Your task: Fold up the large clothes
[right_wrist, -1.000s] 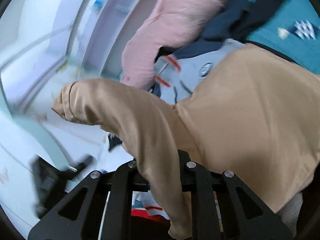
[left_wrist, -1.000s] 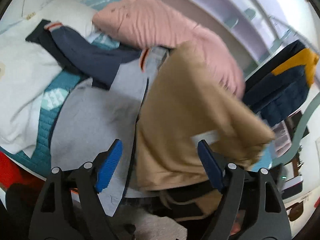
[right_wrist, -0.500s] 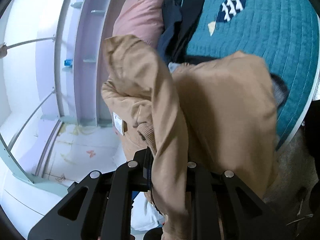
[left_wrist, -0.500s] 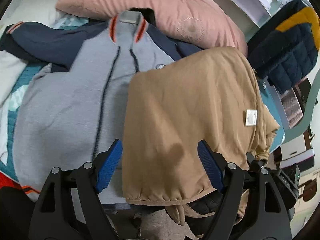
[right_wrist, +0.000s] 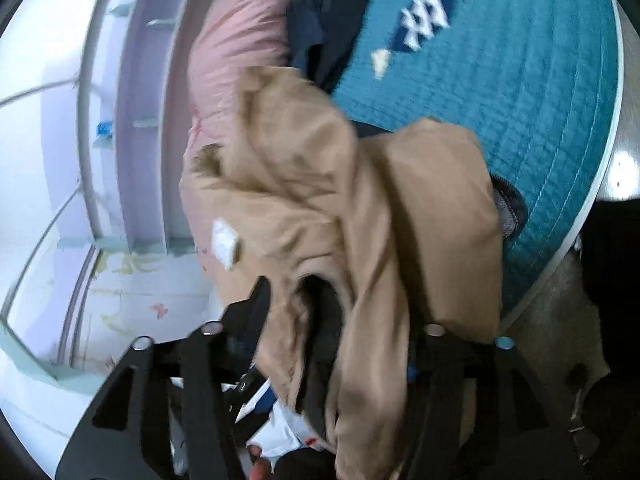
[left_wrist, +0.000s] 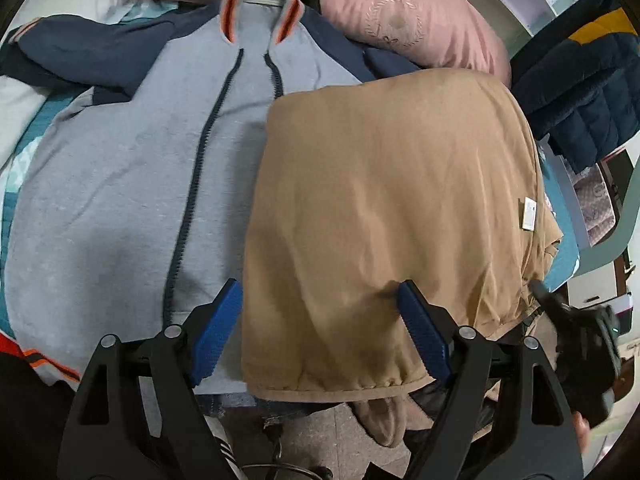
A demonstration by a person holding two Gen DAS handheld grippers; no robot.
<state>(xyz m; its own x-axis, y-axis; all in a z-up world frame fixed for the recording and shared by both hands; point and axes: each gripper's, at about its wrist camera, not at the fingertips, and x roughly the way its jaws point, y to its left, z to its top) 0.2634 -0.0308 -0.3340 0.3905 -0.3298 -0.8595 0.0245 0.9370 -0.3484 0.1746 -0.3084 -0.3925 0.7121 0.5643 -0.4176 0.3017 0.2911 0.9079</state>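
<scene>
Left claw (left_wrist: 320, 328): jaws wide, blue pads either side of the tan garment's (left_wrist: 384, 216) hem, gripping nothing. Right claw (right_wrist: 340, 340): tan fabric drapes through and over it, frame blurred, fingertips hidden, so can't tell if it's clamped or just under the cloth.

Tan garment lies on the bed, folded roughly in half, hem at the near edge w/ a bit hanging over toward the floor; it sits on the right half of the grey zip jacket (left_wrist: 132, 184). White tag (left_wrist: 529, 214) shows on its right side. In right wrist view the right portion is bunched and lifted, a sleeve or hood dangling.

Handling, my read: soft, light-to-medium knit, limp, no stiffness, will sag and slide over the jacket below. Best grip prob. at hem corners or the folded edge, pinching both layers; a mid-panel grab would only bunch it.

Around: grey jacket spread flat, navy sleeves, orange-trimmed collar farther back. Teal quilt (right_wrist: 520, 80) under all. Pink pillow (left_wrist: 384, 12) at the far side, touching the jacket collar area. Navy/yellow puffer (left_wrist: 580, 80) far right, off the bed. Jacket beneath is the main nuisance: could drag along w/ the tan piece.
</scene>
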